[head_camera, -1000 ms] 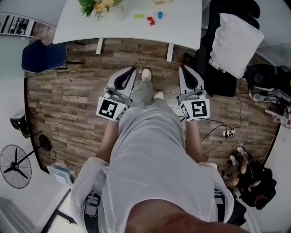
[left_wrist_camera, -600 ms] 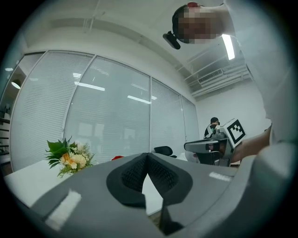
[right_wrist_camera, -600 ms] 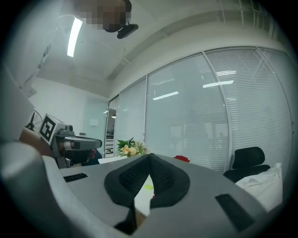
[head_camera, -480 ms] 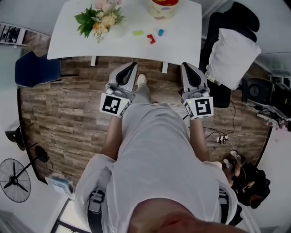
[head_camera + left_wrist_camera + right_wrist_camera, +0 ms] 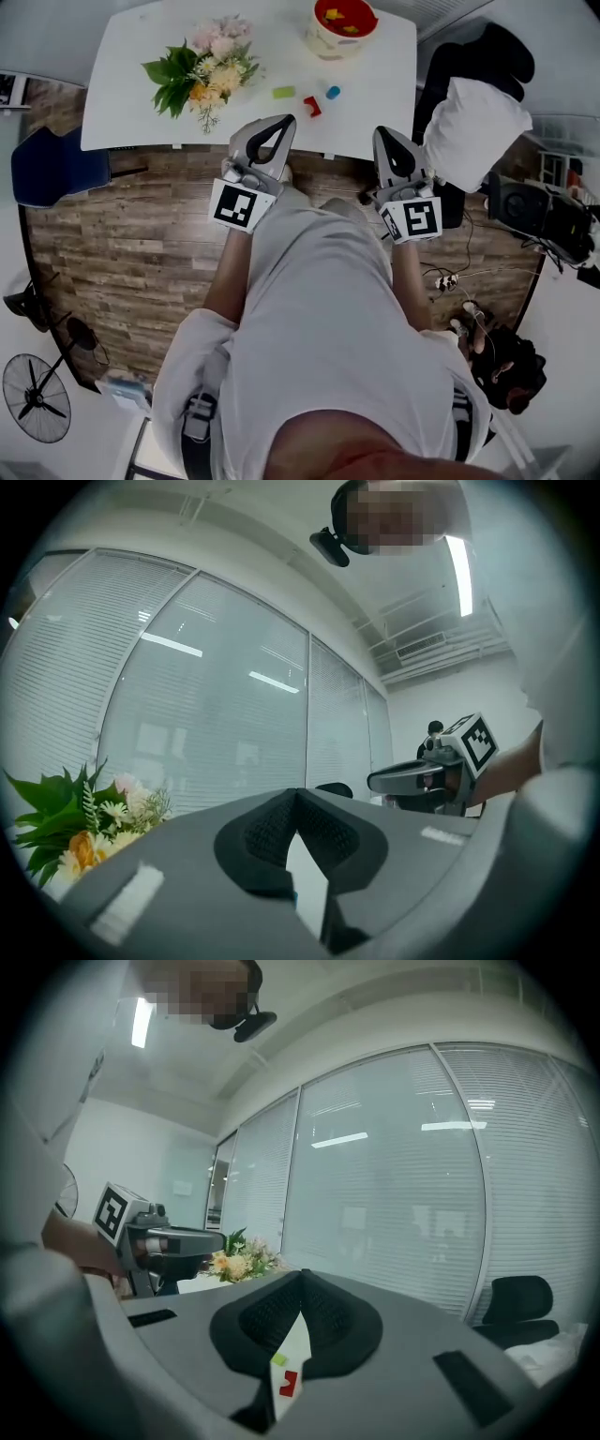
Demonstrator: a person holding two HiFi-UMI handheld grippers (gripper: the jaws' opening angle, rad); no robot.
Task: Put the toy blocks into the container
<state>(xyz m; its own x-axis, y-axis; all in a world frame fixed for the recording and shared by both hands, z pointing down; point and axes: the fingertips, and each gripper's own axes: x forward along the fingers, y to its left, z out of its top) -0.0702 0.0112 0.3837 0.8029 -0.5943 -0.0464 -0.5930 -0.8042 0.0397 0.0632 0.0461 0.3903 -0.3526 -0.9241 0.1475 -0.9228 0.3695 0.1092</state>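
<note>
Left gripper (image 5: pixel 284 124) and right gripper (image 5: pixel 383 137) are being held at the near edge of the white table (image 5: pixel 112 122). Both pairs of jaws are being held clenched tip to tip, with nothing gripped. The green block (image 5: pixel 283 92), red block (image 5: pixel 312 106) and blue block (image 5: pixel 333 92) are being seen lying on the table, between the flowers (image 5: pixel 202 75) and the container (image 5: pixel 326 43), apart from both.

front: table top (image 5: pixel 122 112) bare from near edge to toy blocks (image 5: pixel 312 105)
left: bouquet (image 5: pixel 202 80) in the way
right: black chair (image 5: pixel 433 103) with white cushion (image 5: pixel 473 120) beside table corner
blocks to container (image 5: pixel 342 26): bare gap
</note>
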